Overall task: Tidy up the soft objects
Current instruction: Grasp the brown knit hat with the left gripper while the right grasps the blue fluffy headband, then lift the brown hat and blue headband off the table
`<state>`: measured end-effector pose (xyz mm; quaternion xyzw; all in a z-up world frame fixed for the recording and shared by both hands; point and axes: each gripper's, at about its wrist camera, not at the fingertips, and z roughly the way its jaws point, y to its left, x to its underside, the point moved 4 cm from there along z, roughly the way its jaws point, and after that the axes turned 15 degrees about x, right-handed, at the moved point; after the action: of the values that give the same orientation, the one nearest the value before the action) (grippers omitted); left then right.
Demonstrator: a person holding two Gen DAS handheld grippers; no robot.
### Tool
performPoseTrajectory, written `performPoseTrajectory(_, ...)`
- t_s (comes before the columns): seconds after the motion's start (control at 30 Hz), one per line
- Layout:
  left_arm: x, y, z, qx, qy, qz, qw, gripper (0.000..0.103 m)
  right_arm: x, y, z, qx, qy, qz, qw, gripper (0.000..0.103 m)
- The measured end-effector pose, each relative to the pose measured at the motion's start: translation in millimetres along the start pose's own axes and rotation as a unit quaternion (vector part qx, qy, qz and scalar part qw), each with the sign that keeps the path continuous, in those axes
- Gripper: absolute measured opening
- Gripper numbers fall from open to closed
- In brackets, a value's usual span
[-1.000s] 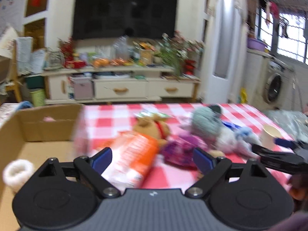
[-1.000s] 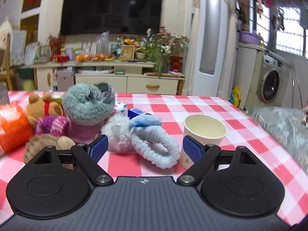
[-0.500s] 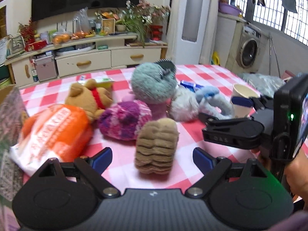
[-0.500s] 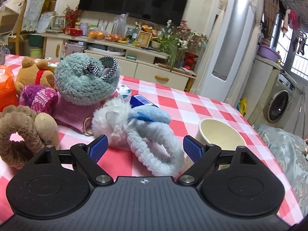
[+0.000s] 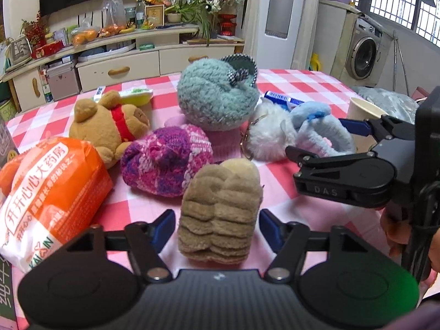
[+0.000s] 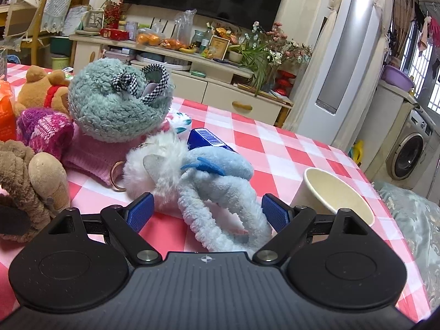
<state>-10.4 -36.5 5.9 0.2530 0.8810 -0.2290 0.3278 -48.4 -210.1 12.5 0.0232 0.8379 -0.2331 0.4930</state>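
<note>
Left gripper [image 5: 217,227] just narrowing around ribbed tan plush roll [image 5: 220,209] near checked table's [image 5: 288,88] front edge, pads not yet pressing. Right gripper [image 6: 207,213] wide, straddling fluffy light-blue headband [image 6: 220,192].

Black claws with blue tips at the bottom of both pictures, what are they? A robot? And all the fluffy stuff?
No robot: a person holds a pincer tool in each hand, with a camera looking along its fingers. One picture is from the left gripper, one from the right gripper. On the checked tablecloth lie a teddy bear, a purple knitted hat, a teal fluffy slipper, an orange packet and a paper cup. The left jaws have just been closing around a brown fuzzy bundle, seemingly not squeezing yet. The right jaws stand open around a blue headband.
</note>
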Motion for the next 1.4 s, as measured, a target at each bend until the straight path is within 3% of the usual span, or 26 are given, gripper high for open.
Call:
performPoseTrajectory(0.17,1,2,3,0.002,0.006,-0.005,1.0000,0.046,1,2,2,0.005,0.003,-0.009,1.000,0.098)
performPoseTrajectory(0.27,1,4,3,0.005,0.005,-0.010,0.9999,0.045,2,2,3,0.009,0.010,-0.013,1.000,0.088)
performPoseTrajectory(0.43,2,4,-1,0.008,0.001,-0.015,0.9999,0.043,4,4,3,0.017,0.014,-0.022,1.000,0.058)
performPoseTrajectory(0.63,3,3,-7,0.011,-0.004,-0.016,0.9998,0.043,5,6,-2,0.017,0.014,-0.029,0.999,0.042)
performPoseTrajectory(1.17,0,16,-39,0.018,-0.043,-0.039,0.9982,0.042,6,7,-21,-0.057,0.053,0.062,0.995,0.034)
performPoseTrajectory(1.4,0,24,-52,0.013,-0.059,-0.052,0.9968,0.042,7,37,-37,-0.092,0.043,0.044,0.994,0.032)
